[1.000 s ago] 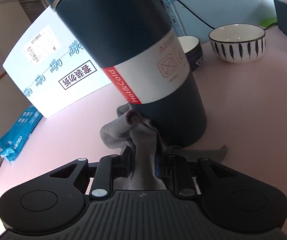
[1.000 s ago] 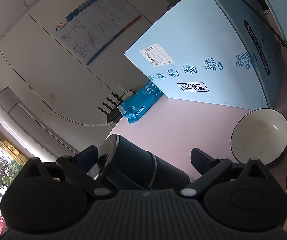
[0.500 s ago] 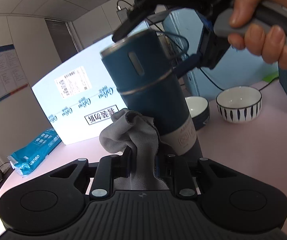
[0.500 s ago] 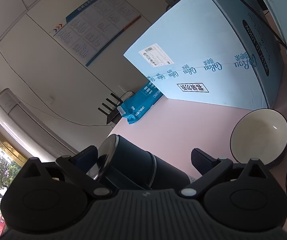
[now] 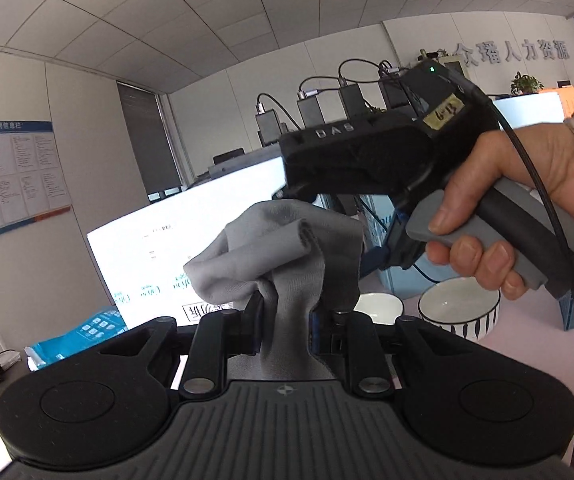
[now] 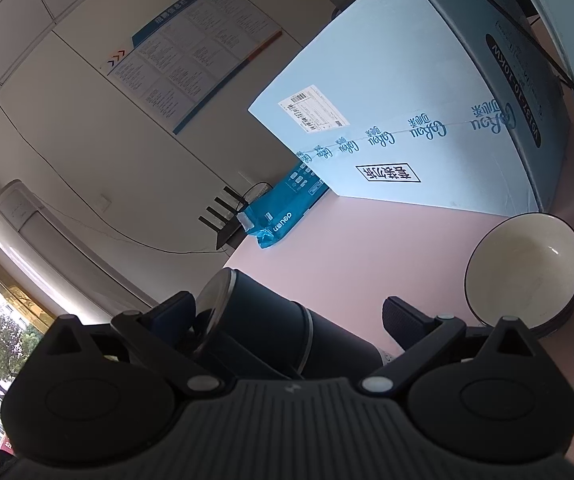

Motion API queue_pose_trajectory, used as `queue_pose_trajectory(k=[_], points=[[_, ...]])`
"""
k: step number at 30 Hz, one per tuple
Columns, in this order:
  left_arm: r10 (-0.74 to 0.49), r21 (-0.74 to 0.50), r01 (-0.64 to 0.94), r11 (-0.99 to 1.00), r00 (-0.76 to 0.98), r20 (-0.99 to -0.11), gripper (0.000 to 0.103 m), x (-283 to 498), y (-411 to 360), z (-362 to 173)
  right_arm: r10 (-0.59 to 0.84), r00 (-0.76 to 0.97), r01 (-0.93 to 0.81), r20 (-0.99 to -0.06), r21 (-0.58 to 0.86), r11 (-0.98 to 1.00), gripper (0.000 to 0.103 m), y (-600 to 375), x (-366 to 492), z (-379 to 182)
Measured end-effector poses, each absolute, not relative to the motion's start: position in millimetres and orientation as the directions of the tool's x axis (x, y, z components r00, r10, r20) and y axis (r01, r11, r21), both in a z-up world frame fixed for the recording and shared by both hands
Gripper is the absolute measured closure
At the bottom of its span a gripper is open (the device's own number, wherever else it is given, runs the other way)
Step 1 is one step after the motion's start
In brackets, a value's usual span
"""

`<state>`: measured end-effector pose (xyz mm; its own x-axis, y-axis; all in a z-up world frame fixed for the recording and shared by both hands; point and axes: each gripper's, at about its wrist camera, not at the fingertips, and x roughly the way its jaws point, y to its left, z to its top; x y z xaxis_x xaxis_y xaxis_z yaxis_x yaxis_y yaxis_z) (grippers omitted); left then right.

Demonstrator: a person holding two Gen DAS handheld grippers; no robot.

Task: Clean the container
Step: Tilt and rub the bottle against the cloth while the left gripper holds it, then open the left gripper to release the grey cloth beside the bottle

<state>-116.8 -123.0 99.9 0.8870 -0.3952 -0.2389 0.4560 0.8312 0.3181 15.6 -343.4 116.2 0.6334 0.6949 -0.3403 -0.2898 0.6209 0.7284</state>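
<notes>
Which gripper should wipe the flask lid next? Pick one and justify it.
Left. The left gripper is shut on the grey cloth, raised near the right gripper's head. The right gripper is occupied clamping the dark blue flask, so it can only steady it.

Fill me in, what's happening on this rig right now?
A person is cleaning a dark blue flask with two handheld grippers. The right gripper is clamped around the flask near its top, holding it above the pink table. The left gripper is shut on a grey cloth, raised beside the right hand. The flask itself is out of the left camera's view. Two bowls sit on the table behind.
</notes>
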Motion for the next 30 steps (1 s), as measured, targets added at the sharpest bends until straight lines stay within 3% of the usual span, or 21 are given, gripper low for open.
queue_pose_trajectory(k=[20, 26, 27, 30], points=[[-0.356, 0.219, 0.606, 0.765, 0.68, -0.641, 0.085, -70.2, -149.1, -3.0, 0.695, 0.636, -0.285, -0.335, 0.735, 0.615, 0.002, -344.8, 14.8, 115.9], [-0.354, 0.239, 0.62, 0.748, 0.676, -0.646, 0.085, -78.8, -152.1, -4.2, 0.691, 0.639, -0.275, -0.338, 0.739, 0.615, 0.002, -345.8, 13.8, 117.8], [-0.357, 0.239, 0.617, 0.75, 0.681, -0.639, 0.082, -82.6, -151.2, -2.3, 0.69, 0.639, -0.273, -0.339, 0.739, 0.616, 0.002, -346.3, 13.8, 118.1], [-0.352, 0.274, 0.602, 0.75, 0.714, -0.605, 0.052, -90.1, -146.0, 4.1, 0.686, 0.641, -0.263, -0.344, 0.741, 0.618, 0.001, -348.0, 14.1, 119.1]])
